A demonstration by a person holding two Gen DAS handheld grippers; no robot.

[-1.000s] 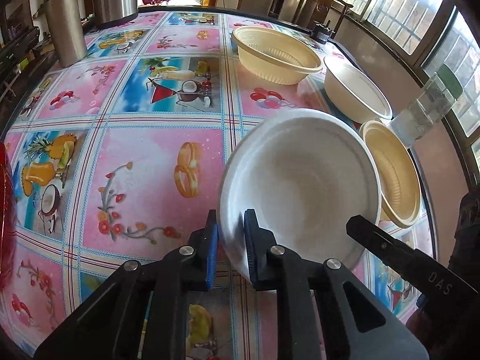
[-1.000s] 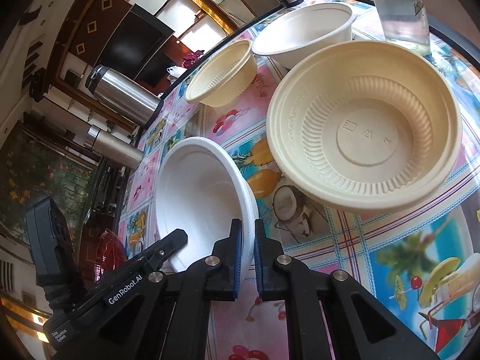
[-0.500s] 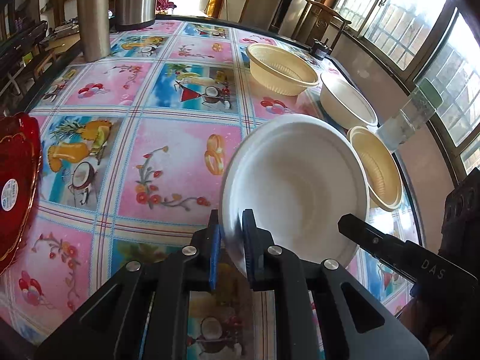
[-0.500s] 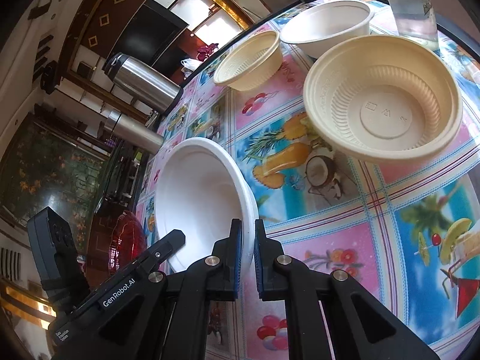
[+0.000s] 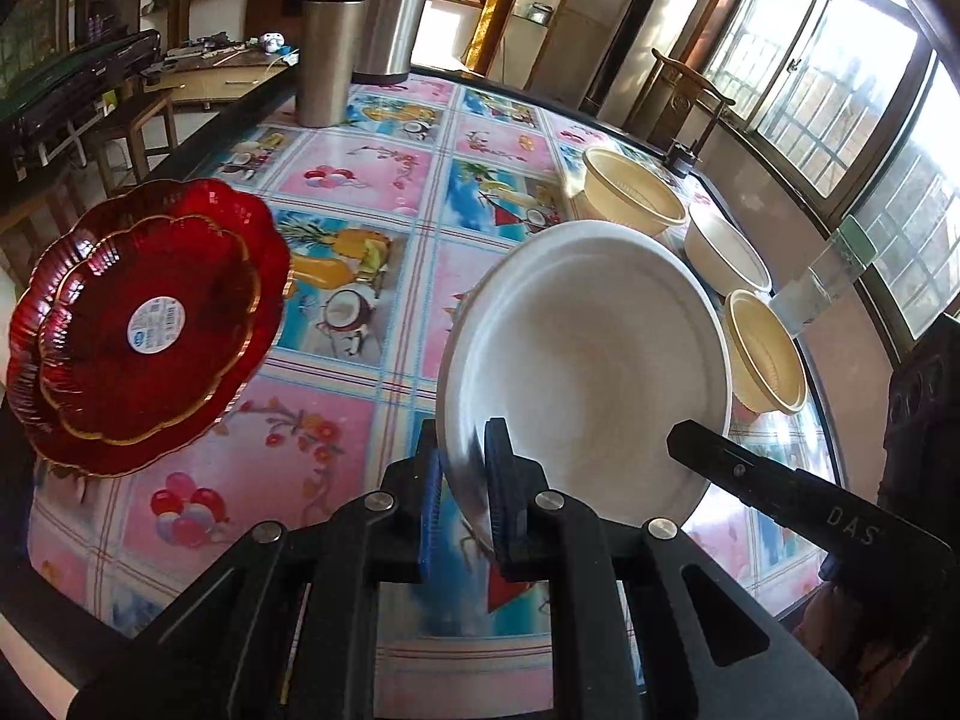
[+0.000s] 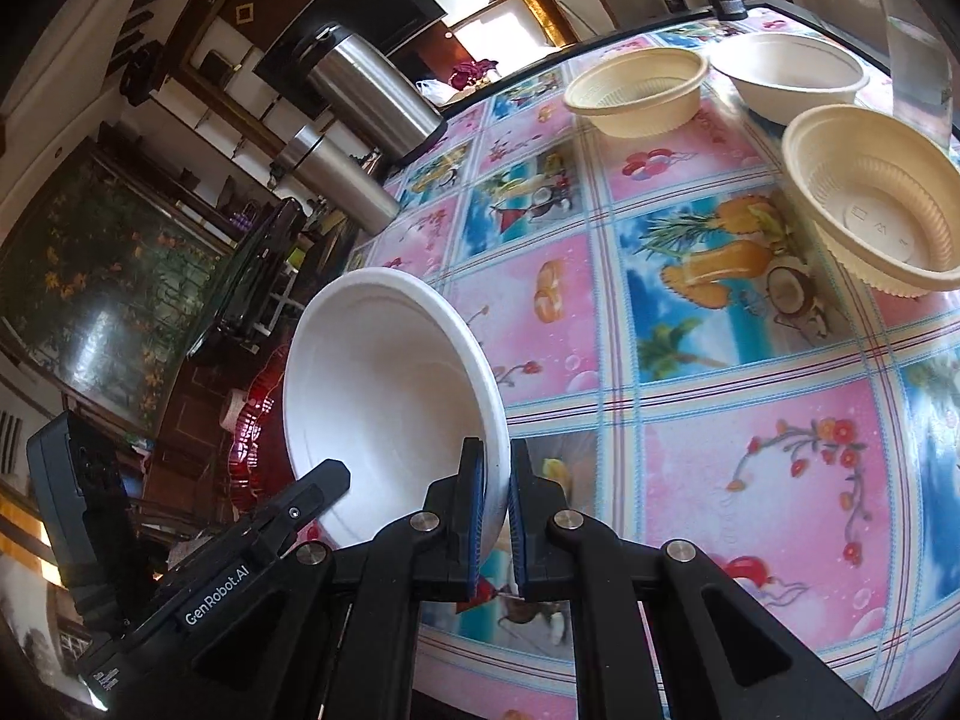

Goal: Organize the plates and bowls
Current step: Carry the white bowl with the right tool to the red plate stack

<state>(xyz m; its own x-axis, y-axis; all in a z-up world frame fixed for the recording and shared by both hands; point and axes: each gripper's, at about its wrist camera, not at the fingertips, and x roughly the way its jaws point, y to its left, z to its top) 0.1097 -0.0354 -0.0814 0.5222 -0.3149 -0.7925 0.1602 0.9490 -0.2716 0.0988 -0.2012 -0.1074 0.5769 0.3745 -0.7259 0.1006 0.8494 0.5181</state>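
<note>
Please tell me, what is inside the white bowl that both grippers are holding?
The white bowl looks empty: its inner wall and bottom are bare. Only the small strips of rim under the pads of the left gripper and right gripper are covered.

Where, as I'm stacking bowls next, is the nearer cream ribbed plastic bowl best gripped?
Take the cream ribbed plastic bowl by its thin flared rim, from above on the near side, one finger inside, one outside. It sits upright and open, and is probably too wide to span.
</note>
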